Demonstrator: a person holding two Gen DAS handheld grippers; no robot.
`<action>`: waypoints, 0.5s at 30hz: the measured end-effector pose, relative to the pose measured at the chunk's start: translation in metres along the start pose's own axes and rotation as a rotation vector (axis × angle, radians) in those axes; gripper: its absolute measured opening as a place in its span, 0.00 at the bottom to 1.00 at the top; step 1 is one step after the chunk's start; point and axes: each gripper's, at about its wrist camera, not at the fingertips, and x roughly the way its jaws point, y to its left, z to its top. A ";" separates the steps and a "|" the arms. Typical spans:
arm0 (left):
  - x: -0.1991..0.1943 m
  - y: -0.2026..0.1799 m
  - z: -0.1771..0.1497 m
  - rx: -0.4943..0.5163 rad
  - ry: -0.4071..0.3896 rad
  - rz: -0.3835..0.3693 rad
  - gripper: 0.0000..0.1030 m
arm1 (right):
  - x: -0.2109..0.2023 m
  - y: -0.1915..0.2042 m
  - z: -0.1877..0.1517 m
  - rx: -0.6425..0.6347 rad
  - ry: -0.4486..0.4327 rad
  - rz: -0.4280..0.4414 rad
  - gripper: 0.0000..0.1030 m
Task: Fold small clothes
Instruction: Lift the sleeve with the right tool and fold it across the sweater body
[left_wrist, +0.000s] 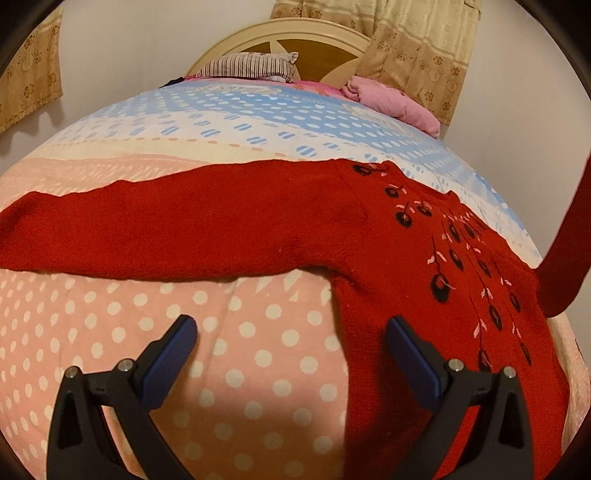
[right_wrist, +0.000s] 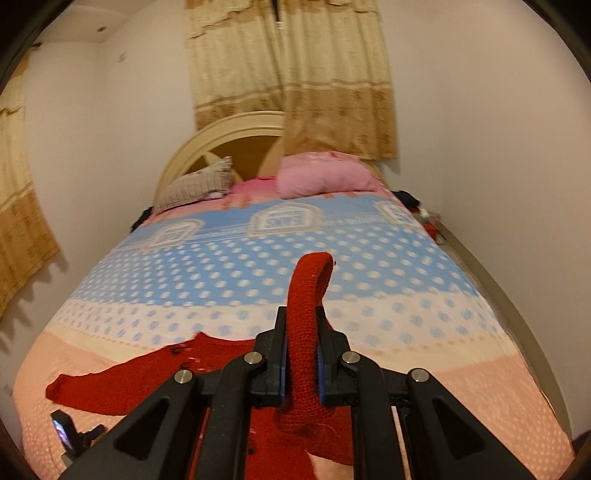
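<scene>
- My left gripper (left_wrist: 291, 332) hangs over the pink dotted part of the bedspread (left_wrist: 229, 369), its jaws spread wide and holding nothing; the right finger sits just over the edge of the red sweater (left_wrist: 406, 266)
- The sweater lies flat on the bed with one sleeve (left_wrist: 166, 229) stretched out to my left, and its front shows black and pink flower stitching
- My right gripper (right_wrist: 302, 365) has its jaws clenched on the other sleeve (right_wrist: 308, 295), which rises between the pads and curls over above the fingertips
- From the left wrist view, I see that lifted sleeve as a red band at the far right edge, raised off the bed
- In the right wrist view the rest of the sweater stays spread on the pink band of the bedspread, below and left of the gripper
- At the head of the bed I see a striped pillow (left_wrist: 247, 64), a pink pillow (left_wrist: 391, 103), the headboard (left_wrist: 295, 37) and beige curtains (right_wrist: 291, 74)
</scene>
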 end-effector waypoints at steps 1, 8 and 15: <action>0.000 0.000 0.000 -0.001 -0.003 0.001 1.00 | 0.002 0.009 0.001 -0.008 0.000 0.013 0.11; 0.000 0.005 0.000 -0.026 0.000 -0.012 1.00 | 0.014 0.064 0.005 -0.054 -0.003 0.119 0.11; 0.000 0.007 0.000 -0.041 0.002 -0.015 1.00 | 0.034 0.125 -0.003 -0.108 0.007 0.225 0.11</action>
